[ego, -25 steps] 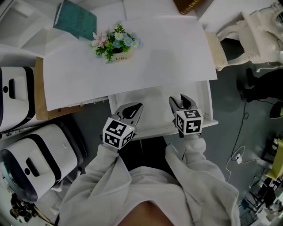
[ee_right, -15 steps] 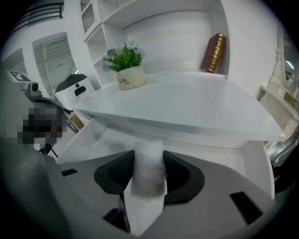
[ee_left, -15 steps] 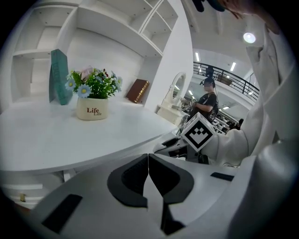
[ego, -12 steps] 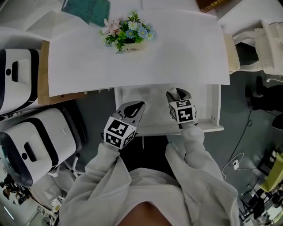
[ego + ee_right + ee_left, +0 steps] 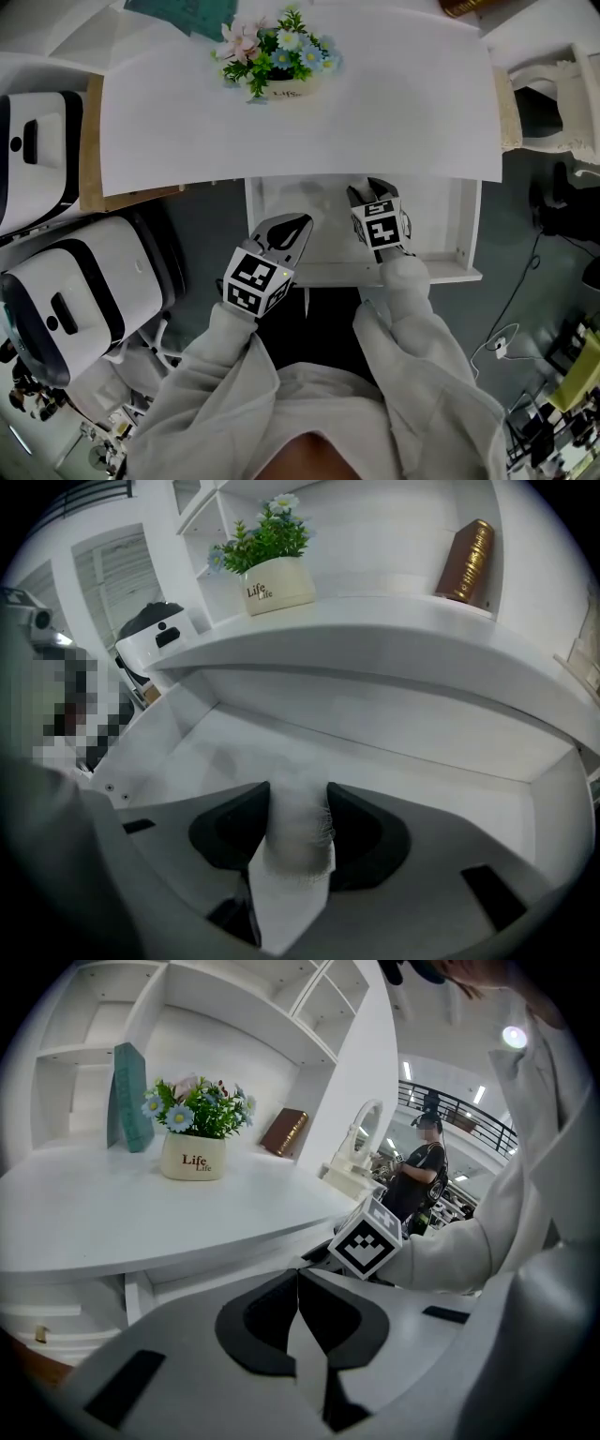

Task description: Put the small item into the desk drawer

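The white desk drawer [image 5: 439, 223] stands pulled out below the desk top [image 5: 300, 131]. My right gripper [image 5: 371, 191] reaches over the drawer's inside, shut on a small white, soft-looking item [image 5: 295, 841] that fills the gap between the dark pads. In the right gripper view the gripper [image 5: 298, 799] hangs above the bare drawer floor [image 5: 394, 752]. My left gripper [image 5: 289, 231] hovers at the drawer's front left corner; its jaws meet with nothing between them [image 5: 298, 1283].
A flower pot [image 5: 277, 56] stands on the desk top, with a teal book [image 5: 129, 1096] and a brown book [image 5: 466, 560] on the shelves behind. Two white machines [image 5: 84, 300] stand left of the desk. A white chair [image 5: 553, 84] is at the right.
My right gripper has moved forward with the white item, from the drawer's front edge to deeper over its inside. The left gripper has stayed where it was.
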